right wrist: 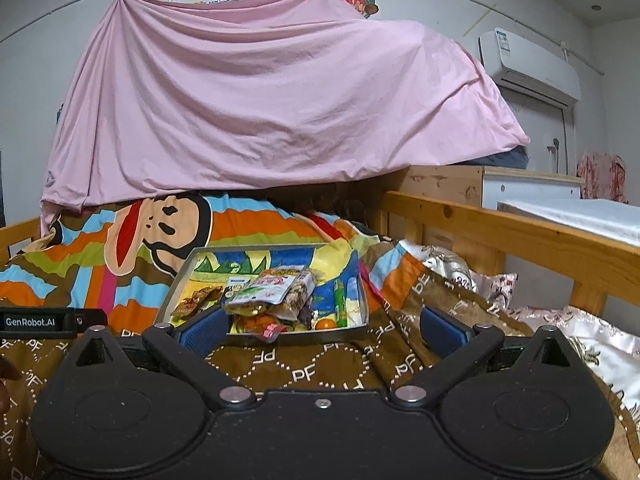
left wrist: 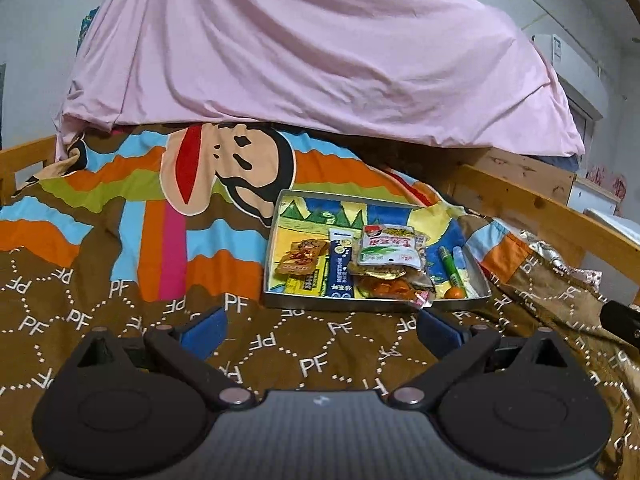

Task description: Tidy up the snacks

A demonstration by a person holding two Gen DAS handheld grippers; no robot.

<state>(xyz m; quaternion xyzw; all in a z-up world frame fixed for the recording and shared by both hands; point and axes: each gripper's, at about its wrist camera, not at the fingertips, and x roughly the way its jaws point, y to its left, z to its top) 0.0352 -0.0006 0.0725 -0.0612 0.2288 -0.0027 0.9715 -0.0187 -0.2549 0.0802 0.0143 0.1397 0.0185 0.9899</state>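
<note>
A shallow metal tray [left wrist: 276, 236] with a cartoon print lies on the bed, ahead and to the right of my left gripper [left wrist: 320, 330]. In it lie a white-green snack pouch [left wrist: 390, 250], a blue stick pack [left wrist: 339, 266], a brown packet [left wrist: 301, 258], yellow packets [left wrist: 304, 283], an orange wrapped snack [left wrist: 386, 288], a green tube [left wrist: 451, 266] and a small orange ball [left wrist: 455, 293]. My left gripper is open and empty, short of the tray. My right gripper [right wrist: 320, 326] is open and empty at the tray's near edge [right wrist: 332, 334]; the pouch [right wrist: 268, 290] lies just beyond.
The bed has a brown PF-patterned quilt [left wrist: 312, 360] with a monkey print. A pink sheet [left wrist: 304, 48] hangs behind. A wooden bed rail [right wrist: 520, 236] runs along the right, with floral cushions [right wrist: 560, 320] beside it. The left gripper's body [right wrist: 48, 322] shows at the right view's left edge.
</note>
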